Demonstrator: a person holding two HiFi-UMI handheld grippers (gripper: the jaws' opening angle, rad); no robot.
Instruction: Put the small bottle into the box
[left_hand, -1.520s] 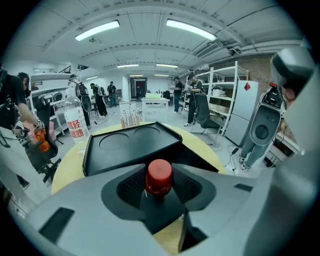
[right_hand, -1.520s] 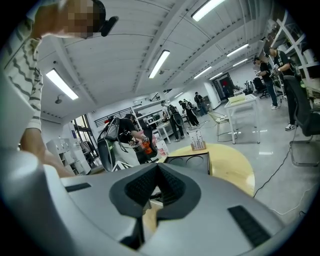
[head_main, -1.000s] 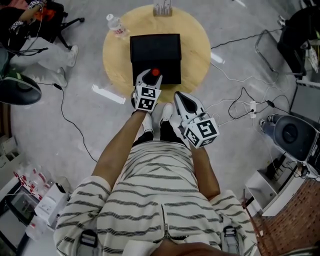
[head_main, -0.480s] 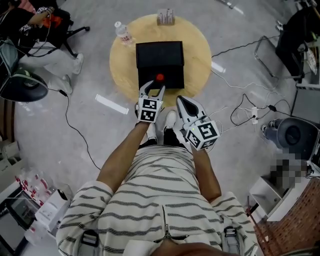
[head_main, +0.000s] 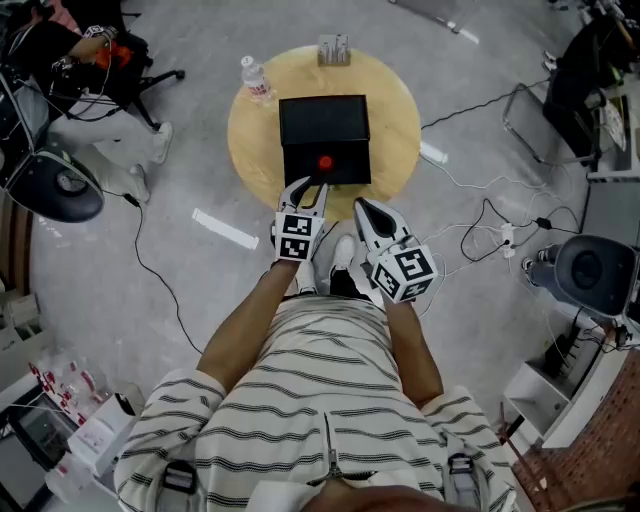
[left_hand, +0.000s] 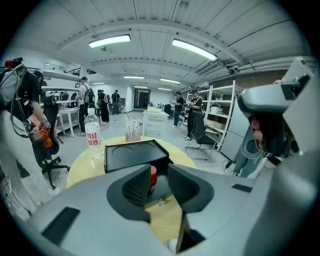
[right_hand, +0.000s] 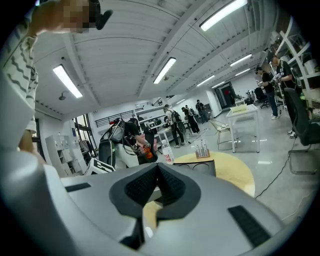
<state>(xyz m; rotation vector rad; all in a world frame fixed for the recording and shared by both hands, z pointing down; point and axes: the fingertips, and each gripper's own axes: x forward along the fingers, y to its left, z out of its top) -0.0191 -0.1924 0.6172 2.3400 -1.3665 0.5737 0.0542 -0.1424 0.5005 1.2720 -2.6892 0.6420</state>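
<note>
Round wooden counter (head_main: 395, 110) stands on a grey floor, with a black box (head_main: 323, 118) at its centre. Left gripper (head_main: 311, 186) is held at the near edge of the box, tips pointing toward it. Its jaws stand apart and have just been closing, with nothing pinched. The small bottle lies beyond the tips, not between the pads. Right gripper (head_main: 362, 207) is held just beside it, short of the counter edge, jaws pressed together and empty. A clear water bottle (head_main: 255, 78) with a red label stands left of the box, and a small rack of vials (head_main: 333, 48) sits at the far rim. Small bottle (head_main: 324, 163) is in the near part of the box, upright, long axis vertical, red cap up. The head view gives only the cap from above. The left gripper view shows the cap side-on in the gap between the jaws, set below the raised box top, with a pale strip of body under it. In the right gripper view that gripper's own body hides it.
</note>
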